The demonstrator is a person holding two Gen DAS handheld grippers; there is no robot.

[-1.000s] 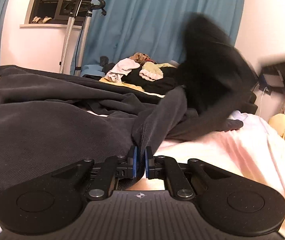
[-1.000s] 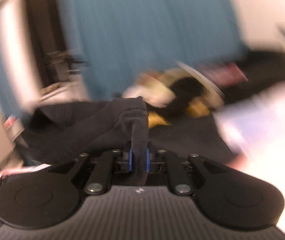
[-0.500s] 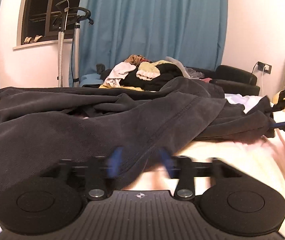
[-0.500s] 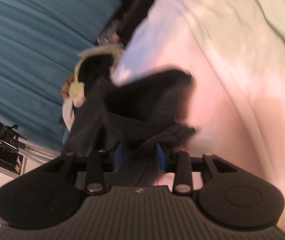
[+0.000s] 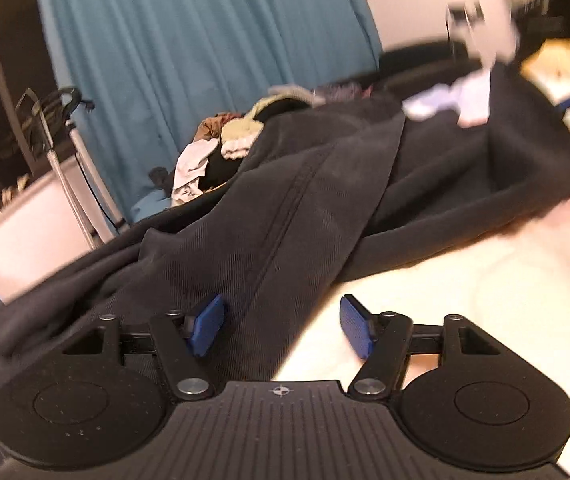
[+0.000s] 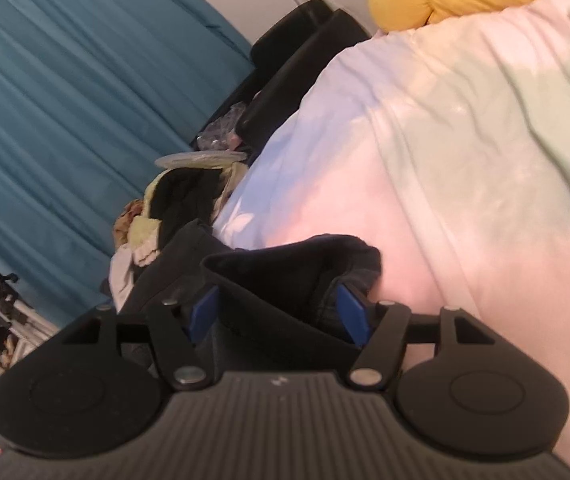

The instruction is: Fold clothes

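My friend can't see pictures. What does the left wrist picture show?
An open left gripper sits over dark trousers spread on a pale bedsheet. Behind are a clothes pile and a blue curtain.

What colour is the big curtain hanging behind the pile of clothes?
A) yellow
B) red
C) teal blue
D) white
C: the curtain hangs in long teal blue folds behind the heap of mixed clothes, and the right wrist view shows the same teal blue fabric.
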